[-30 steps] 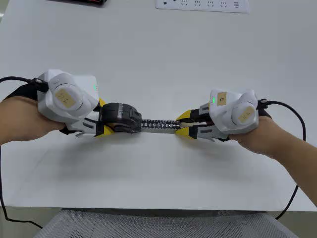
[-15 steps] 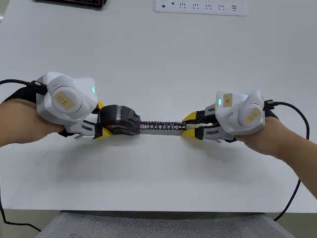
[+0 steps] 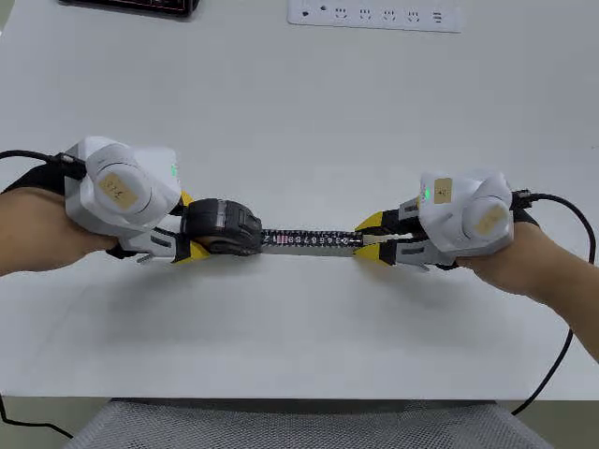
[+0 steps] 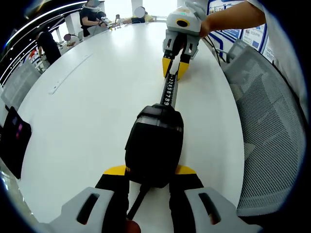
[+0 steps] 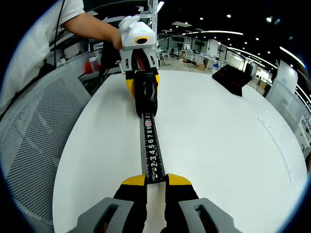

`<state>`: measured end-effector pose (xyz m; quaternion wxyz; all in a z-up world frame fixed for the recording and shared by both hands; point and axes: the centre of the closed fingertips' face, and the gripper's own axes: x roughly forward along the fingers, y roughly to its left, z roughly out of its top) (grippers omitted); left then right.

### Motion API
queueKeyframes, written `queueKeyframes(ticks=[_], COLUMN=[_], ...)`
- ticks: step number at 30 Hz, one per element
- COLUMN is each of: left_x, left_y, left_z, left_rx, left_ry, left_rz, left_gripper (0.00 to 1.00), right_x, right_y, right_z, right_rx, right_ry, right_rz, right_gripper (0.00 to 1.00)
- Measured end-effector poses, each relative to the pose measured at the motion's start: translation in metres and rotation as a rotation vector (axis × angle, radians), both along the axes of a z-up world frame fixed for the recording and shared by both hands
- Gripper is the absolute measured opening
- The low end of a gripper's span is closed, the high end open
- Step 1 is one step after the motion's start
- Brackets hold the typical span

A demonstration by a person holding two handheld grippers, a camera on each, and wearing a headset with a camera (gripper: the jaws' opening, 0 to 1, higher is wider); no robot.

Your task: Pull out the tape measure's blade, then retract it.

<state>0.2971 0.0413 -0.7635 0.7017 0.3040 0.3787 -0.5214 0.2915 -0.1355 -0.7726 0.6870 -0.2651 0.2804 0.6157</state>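
Item: chair [image 3: 281, 426], grey mesh, is showing at the near edge, cut off by the frame.

Item: table [image 3: 299, 122], white, is carrying the work close to its near edge.

Item: tape measure [image 3: 222, 226], black ribbed case, blocky with rounded corners, is sitting between the two grippers at the person's left. Its blade [image 3: 309, 239] is standing part-way out, dark with pale numerals. In the right gripper view the figures are running 2 to 9, then a red mark toward the case.

Item: left gripper [image 3: 189, 227], white body with yellow-tipped black jaws, is clamping the case by its two sides.

Item: right gripper [image 3: 367, 239], same make, is pinching the blade's free end between closed-in jaws.

Hidden or unclear: the blade's end hook is lying between the right jaws and cannot be made out. The case's rear is sitting buried between the left jaws. A thin black strap [image 4: 138, 206] is trailing from it in the left gripper view. Whether case or blade is touching the table cannot be told.

Orientation: the long axis is running left to right, roughly along the table's near edge. The case mouth is facing right and the blade is stretching straight toward the right gripper.

Item: power strip [image 3: 374, 14], white, is lying at the far edge.

Item: a dark device [image 3: 131, 5] is lying at the far left, cut off.
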Motion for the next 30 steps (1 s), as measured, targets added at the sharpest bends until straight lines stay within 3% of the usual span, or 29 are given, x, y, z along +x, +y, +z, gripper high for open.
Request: queueKeyframes(ticks=[30], left_x=[0.0], left_y=[0.0], left_z=[0.0], left_rx=[0.008], left_ry=[0.0], left_rz=[0.0], left_gripper=[0.26], right_x=[0.001], right_y=[-0.035], right_z=[-0.001], right_rx=[-0.042], right_ry=[-0.006], right_rz=[-0.029], right_gripper=[0.09])
